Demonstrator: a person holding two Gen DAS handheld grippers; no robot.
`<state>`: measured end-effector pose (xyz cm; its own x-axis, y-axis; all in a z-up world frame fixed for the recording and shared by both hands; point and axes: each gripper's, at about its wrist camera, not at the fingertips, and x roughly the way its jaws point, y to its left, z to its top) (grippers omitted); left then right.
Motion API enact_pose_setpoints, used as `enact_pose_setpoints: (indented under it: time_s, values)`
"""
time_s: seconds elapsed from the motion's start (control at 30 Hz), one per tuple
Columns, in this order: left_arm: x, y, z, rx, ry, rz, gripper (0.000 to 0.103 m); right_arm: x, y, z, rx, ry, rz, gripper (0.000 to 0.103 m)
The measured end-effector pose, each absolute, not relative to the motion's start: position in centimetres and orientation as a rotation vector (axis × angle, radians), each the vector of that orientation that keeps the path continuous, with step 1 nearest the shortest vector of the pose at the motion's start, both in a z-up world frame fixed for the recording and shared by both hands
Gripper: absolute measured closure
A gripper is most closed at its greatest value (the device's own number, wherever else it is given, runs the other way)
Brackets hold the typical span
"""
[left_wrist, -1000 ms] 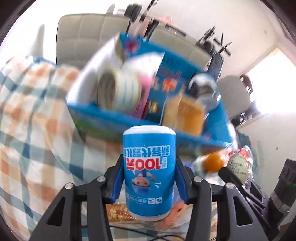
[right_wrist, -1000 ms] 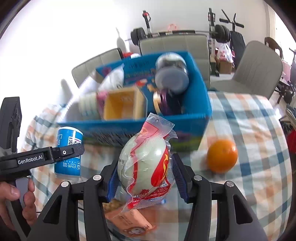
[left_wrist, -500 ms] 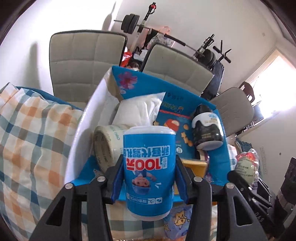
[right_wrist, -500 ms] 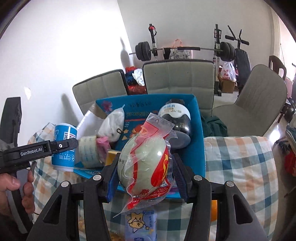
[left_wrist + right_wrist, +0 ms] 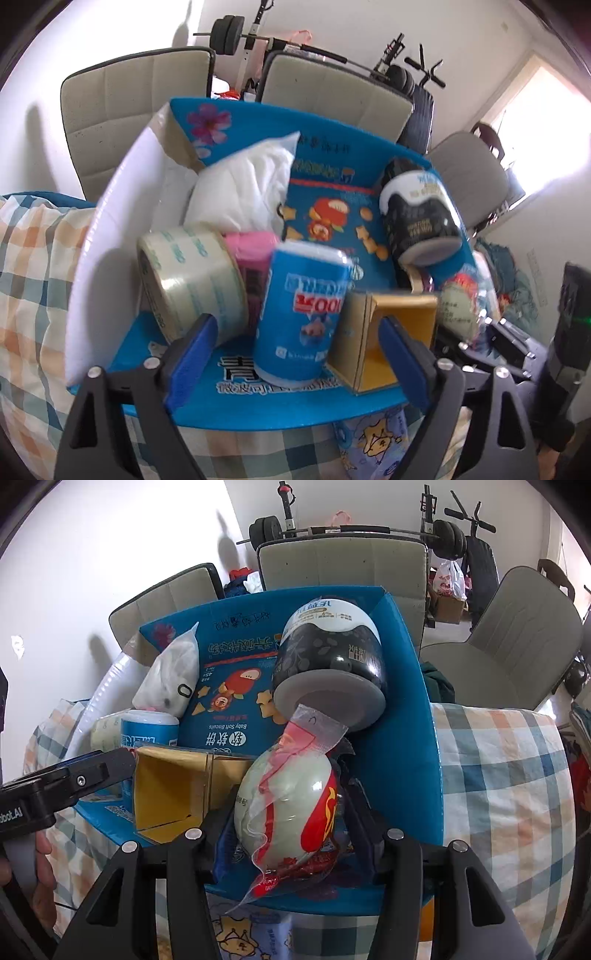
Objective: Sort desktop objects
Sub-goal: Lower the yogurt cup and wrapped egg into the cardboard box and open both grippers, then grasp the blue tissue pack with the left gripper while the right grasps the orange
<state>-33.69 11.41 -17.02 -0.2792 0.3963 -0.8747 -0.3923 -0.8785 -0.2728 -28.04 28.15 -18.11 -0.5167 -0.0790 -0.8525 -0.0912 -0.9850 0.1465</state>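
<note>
Left wrist view shows the left claw (image 5: 295, 354) spread wide, the blue can (image 5: 301, 314) standing free inside the blue box (image 5: 277, 406), while the right claw (image 5: 288, 812) grips the packaged egg (image 5: 288, 805) over that box, probably releasing next.

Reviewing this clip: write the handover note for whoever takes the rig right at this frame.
Left tongs: open, just let go of the blue canister, which stands in the blue box between the tape roll and the yellow carton.
Right tongs: shut on the packaged egg, held over the box's near right part.
Done: canister placed.
Left: release the egg into the box.
</note>
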Motion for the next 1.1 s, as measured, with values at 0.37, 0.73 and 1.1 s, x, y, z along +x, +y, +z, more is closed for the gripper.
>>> enact_pose_setpoints:
  time_s: [0.37, 0.73, 1.1]
  values:
    - [-31.8, 14.4, -19.4, -1.498, 0.236, 2.217, 0.0, -27.3, 28.2, -19.1, -1.6, 0.122, 2.708, 0.042]
    - [-32.5, 12.9, -17.1, -1.589, -0.034, 2.116, 0.0, -24.4, 33.2, -14.7, -1.552, 0.548, 2.721, 0.031]
    - [-22.9, 15.2, -15.7, -1.498, 0.061, 2.218, 0.0, -18.7, 38.4, -18.4, -1.582, 0.5, 2.578, 0.021]
